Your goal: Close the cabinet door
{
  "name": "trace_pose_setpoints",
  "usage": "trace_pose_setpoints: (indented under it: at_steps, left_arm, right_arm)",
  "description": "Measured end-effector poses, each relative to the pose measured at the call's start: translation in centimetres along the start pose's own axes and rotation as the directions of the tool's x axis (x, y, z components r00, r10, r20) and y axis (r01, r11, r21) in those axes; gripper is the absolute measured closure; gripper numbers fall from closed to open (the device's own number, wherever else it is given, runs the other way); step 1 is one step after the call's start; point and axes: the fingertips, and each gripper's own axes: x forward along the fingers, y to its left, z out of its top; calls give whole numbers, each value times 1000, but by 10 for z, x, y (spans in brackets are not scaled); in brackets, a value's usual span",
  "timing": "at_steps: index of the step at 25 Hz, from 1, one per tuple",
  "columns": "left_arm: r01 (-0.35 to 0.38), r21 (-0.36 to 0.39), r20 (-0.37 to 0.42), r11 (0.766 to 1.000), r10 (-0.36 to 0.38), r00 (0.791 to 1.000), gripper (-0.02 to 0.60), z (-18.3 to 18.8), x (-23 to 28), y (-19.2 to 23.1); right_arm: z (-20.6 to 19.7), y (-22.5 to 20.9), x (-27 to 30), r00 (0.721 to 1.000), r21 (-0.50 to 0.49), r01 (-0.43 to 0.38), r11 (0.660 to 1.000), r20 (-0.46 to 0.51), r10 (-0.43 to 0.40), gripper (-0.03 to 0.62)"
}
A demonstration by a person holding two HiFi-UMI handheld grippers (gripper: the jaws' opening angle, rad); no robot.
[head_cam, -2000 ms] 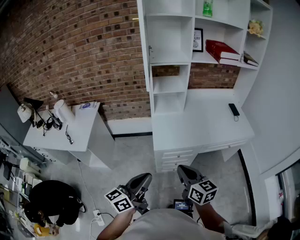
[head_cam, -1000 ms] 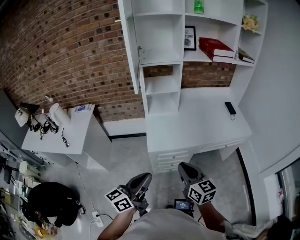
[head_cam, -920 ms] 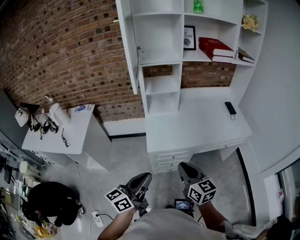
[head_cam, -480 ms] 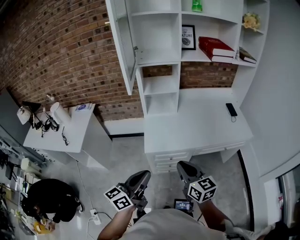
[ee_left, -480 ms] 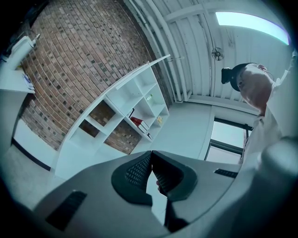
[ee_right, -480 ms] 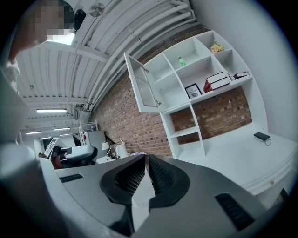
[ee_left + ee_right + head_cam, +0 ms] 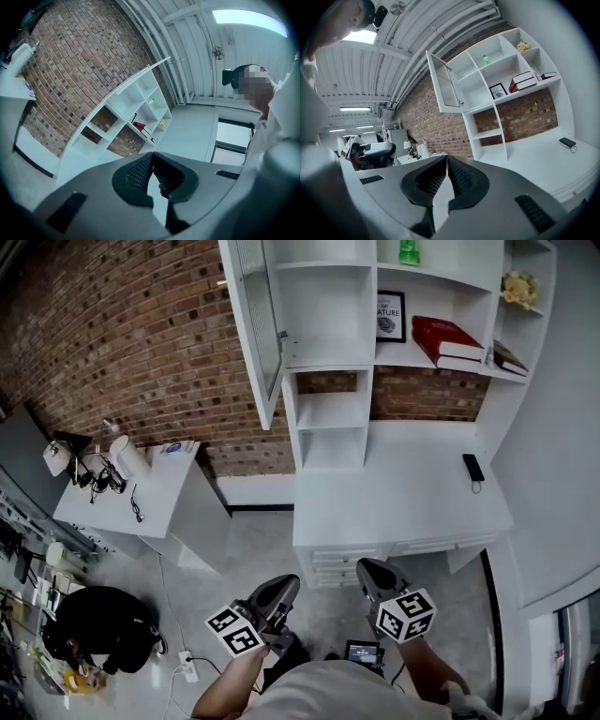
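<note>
Seen from the head view: cabinet door [image 7: 251, 329] swung open off the left side of the white shelf unit [image 7: 328, 352], well apart from the left gripper [image 7: 281, 585] and right gripper [image 7: 370, 570], both low over the floor. Seen from the left gripper view: jaws pressed together on nothing, shelves far ahead. Seen from the right gripper view: jaws likewise together and empty, door open at the shelves' upper left.
</note>
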Motion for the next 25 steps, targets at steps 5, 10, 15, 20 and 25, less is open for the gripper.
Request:
trace_pose_setpoints:
  at_steps: [5,10,15,20,25]
  left_arm:
    - [16,14,6,1000,-16,1000,574,11,9,13]
    - [53,20,5,998,-53,999,574,24,25,33]
    - [85,34,12,996,-85,996,574,54,43,60]
    - [111,32,13,993,-111,994,574,83,62,93]
    - [136,41,-10,990,-136,991,574,106,78,123]
  right_arm:
    - [6,-4,19,1000,-20,4,1000,3,-3,563]
    - [17,-8,43,1000,-36,5,999,16,-4,563]
    - [37,-10,81,1000,-56,9,998,29,-7,563]
    - [55,-15,123,999,-59,21,998,31,-19,563]
    - [71,-24,158,998,-54,51,997,49,-48,563]
